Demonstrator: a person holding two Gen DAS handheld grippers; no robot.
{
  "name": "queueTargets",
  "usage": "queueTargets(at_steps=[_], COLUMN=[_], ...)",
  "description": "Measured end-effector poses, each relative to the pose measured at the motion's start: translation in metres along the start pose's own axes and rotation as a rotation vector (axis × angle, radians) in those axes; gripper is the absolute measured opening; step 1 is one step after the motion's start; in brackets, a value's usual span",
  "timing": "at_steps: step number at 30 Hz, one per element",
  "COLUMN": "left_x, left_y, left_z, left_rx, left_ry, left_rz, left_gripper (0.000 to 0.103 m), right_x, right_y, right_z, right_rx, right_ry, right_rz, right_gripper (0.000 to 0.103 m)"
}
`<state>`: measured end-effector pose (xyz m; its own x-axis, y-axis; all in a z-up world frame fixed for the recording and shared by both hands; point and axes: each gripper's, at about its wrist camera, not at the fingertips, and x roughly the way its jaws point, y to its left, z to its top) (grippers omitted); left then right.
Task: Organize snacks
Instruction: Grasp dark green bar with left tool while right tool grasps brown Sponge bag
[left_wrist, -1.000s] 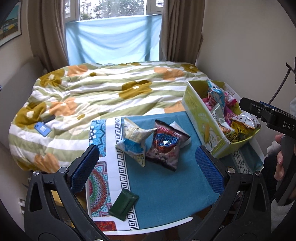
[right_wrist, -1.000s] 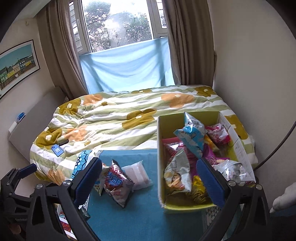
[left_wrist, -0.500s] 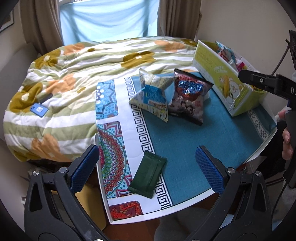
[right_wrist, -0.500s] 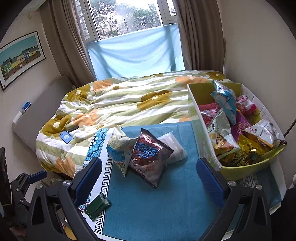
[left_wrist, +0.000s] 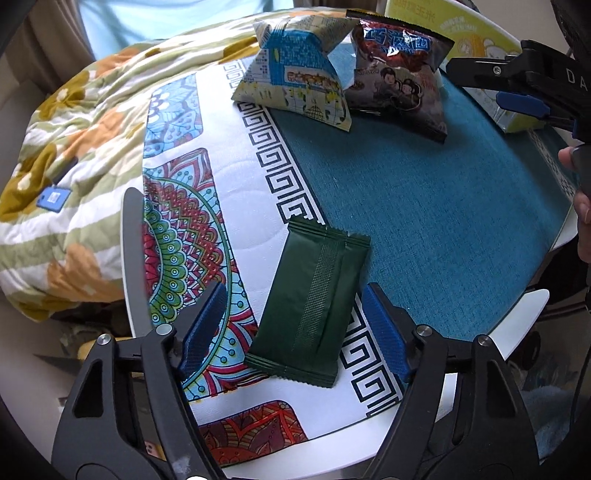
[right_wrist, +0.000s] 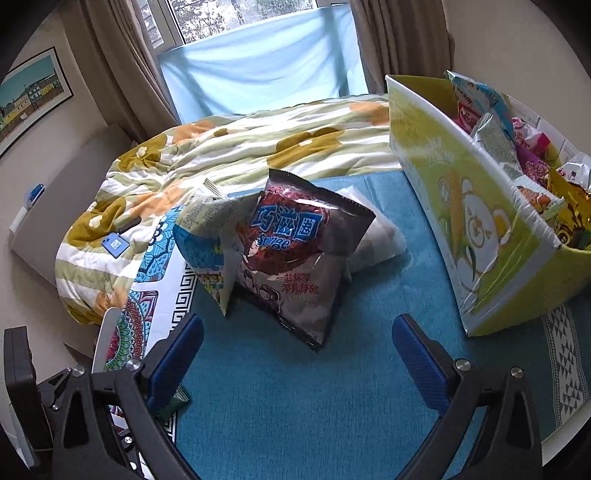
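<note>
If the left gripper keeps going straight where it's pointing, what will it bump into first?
Most likely the dark green packet. It lies flat on the tablecloth between the left gripper's closing jaws, not yet pinched. Depth is hard to judge.

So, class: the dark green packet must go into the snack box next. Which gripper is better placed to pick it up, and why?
Left. The left gripper already straddles the dark green packet, jaws closing around it. The right gripper is open over bare cloth.

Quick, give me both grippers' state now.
Left gripper: closing around the dark green packet, pads not yet touching.
Right gripper: open, holding nothing.
</note>
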<state>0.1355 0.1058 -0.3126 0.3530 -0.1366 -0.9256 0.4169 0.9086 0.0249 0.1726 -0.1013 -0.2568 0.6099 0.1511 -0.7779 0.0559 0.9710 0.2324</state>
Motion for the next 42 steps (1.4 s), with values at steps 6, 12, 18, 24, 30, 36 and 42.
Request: queueTargets(at_steps=[6, 12, 18, 24, 30, 36, 42], left_x=[0.008, 0.006, 0.008, 0.011, 0.013, 0.016, 0.011], left_y=[-0.003, -0.001, 0.003, 0.012, 0.023, 0.030, 0.039], left_z=[-0.003, 0.000, 0.006, 0.012, 0.015, 0.022, 0.023], left_rx=[0.009, -0.013, -0.064, -0.118, -0.199, -0.223, -0.262], left_ry=[0.025, 0.014, 0.007, -0.005, -0.011, -0.012, -0.024], left_rz=[-0.022, -0.020, -0.009, 0.000, 0.000, 0.006, 0.007], left_gripper=[0.057, 0.046, 0.043, 0.043, 0.043, 0.043, 0.043], right_x=[0.021, 0.036, 0.055, 0.070, 0.077, 0.069, 0.057], right_y=[0.000, 0.005, 0.014, 0.019, 0.017, 0.026, 0.019], right_z=[0.000, 0.012, 0.026, 0.032, 0.035, 0.031, 0.032], right_rx=[0.001, 0.014, 0.034, 0.076, 0.102, 0.045, 0.050], right_ry=[0.005, -0.025, -0.031, -0.029, -0.028, -0.031, -0.047], right_rz=[-0.015, -0.050, -0.119, -0.177, -0.180, -0.141, -0.121], right_gripper=[0.102, 0.102, 0.102, 0.102, 0.084, 0.059, 0.052])
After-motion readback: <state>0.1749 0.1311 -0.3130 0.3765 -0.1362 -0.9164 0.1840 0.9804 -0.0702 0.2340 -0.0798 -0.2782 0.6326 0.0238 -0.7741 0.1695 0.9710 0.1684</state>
